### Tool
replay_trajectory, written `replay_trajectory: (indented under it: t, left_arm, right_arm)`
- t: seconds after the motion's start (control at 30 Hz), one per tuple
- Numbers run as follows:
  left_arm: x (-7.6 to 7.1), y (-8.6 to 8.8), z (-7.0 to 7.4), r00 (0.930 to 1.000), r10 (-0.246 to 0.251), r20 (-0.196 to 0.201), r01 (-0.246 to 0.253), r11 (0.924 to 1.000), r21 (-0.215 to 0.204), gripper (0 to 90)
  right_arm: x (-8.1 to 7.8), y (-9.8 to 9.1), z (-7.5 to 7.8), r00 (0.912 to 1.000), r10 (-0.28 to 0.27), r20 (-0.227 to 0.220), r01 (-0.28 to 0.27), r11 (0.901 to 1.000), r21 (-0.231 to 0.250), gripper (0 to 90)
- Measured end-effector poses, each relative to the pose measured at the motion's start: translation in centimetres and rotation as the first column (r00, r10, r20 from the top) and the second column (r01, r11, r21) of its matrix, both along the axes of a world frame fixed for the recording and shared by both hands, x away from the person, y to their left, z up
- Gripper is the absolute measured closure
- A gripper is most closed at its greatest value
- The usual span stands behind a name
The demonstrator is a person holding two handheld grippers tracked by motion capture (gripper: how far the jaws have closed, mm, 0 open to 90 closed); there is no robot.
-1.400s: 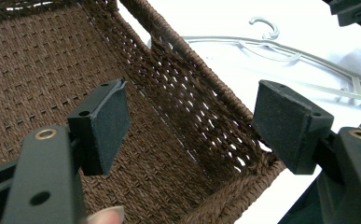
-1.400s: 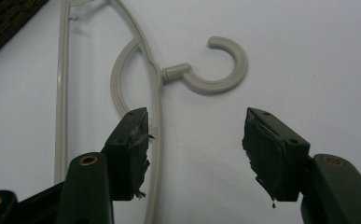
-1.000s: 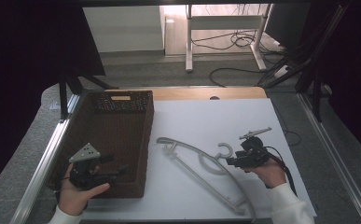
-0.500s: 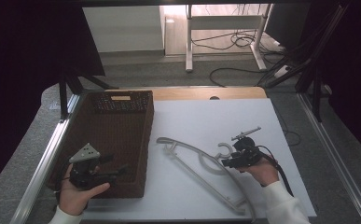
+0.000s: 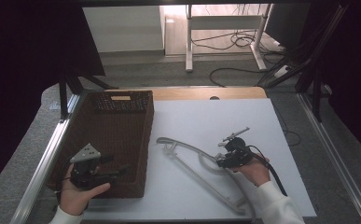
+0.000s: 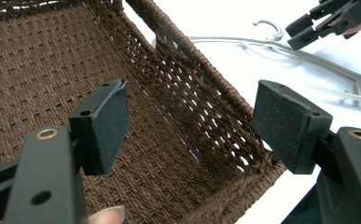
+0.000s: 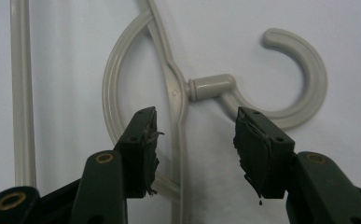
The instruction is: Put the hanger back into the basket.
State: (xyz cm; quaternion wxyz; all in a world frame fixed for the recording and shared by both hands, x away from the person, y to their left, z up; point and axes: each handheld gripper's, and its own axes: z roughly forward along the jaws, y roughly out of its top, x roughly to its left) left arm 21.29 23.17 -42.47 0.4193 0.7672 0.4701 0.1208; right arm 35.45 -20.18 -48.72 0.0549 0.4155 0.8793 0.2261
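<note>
The grey plastic hanger [image 7: 180,100] lies ungrasped on the white desk [image 5: 262,126] between the right tongs' [image 7: 194,140] closing, half-wide pads, while the left tongs [image 6: 192,126] wait wide open over the empty wicker basket [image 5: 122,135].

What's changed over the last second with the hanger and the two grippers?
The right gripper has come down and toward the left onto the hanger, near its hook. Its jaws have just been closing, with the hanger's neck between them, the pads not yet touching it. The left gripper stays open over the basket; the hanger lies where it was.
</note>
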Motion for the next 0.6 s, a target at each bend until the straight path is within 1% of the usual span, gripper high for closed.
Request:
replay_trajectory:
  t: [0.07,0.1,0.2,0.3,0.37,0.5,0.57,0.6]
  left_arm:
    - [0.0,0.0,0.0,1.0000,-0.001,0.000,0.001,1.0000,0.001,26.8]
    - [0.0,0.0,0.0,1.0000,-0.001,0.000,0.001,1.0000,0.001,26.8]
    - [0.0,0.1,-0.1,1.0000,0.000,0.000,0.000,1.0000,0.000,26.8]
    - [0.0,0.1,-0.1,1.0000,0.000,0.000,0.000,1.0000,0.000,26.8]
    - [0.0,0.1,-0.1,1.0000,-0.002,0.003,0.002,1.0000,0.000,26.8]
    - [0.0,0.1,-0.1,1.0000,0.000,0.003,0.000,1.0000,0.000,26.8]
    - [0.0,0.1,-0.1,1.0000,0.001,0.003,-0.001,1.0000,0.000,26.8]
    - [0.0,0.1,-0.1,1.0000,0.000,0.003,0.000,1.0000,0.001,26.8]
  right_arm:
    - [0.1,0.3,-0.2,1.0000,0.002,-0.006,-0.002,1.0000,-0.004,50.4]
    - [0.1,0.5,-0.4,0.9999,0.007,-0.013,-0.007,0.9998,-0.016,51.3]
    - [0.2,0.8,-0.6,0.9998,0.013,-0.017,-0.013,0.9995,-0.030,52.9]
    - [0.1,1.0,-0.8,0.9998,0.019,-0.006,-0.019,0.9983,-0.055,56.0]
    - [0.1,1.1,-0.9,0.9997,0.022,-0.007,-0.022,0.9971,-0.073,57.9]
    - [0.1,1.2,-1.1,0.9996,0.027,-0.002,-0.027,0.9956,-0.090,61.4]
    - [0.0,1.4,-1.2,0.9990,0.041,0.018,-0.039,0.9932,-0.110,64.1]
    - [0.0,1.4,-1.2,0.9990,0.041,0.018,-0.039,0.9932,-0.110,64.1]
